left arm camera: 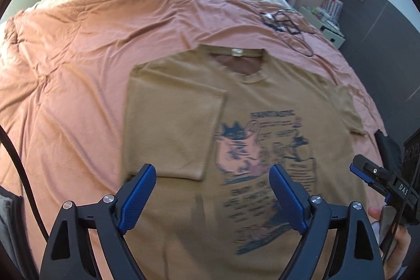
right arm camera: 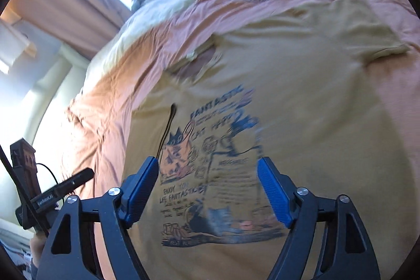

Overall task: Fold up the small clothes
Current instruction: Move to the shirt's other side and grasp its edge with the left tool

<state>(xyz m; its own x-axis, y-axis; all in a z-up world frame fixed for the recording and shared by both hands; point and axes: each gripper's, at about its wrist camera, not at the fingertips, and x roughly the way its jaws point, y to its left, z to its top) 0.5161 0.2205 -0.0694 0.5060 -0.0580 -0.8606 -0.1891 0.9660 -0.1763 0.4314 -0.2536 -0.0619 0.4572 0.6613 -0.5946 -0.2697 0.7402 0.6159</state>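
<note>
Cables (left arm camera: pixel 286 22) lie on the pink cover (left arm camera: pixel 78 57) beyond the tee (left arm camera: pixel 262 101). Both grippers, left (left arm camera: pixel 212 190) and right (right arm camera: pixel 208 184), hover over it, wide open, holding nothing.

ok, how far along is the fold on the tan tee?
Done: on the tan printed cotton T-shirt, lying flat on the pink bedspread, one side is folded in over the front. In hand: nothing; the left gripper and right gripper are both open above the shirt. Left: the other short sleeve lies spread out, and the bottom-up folds.
</note>
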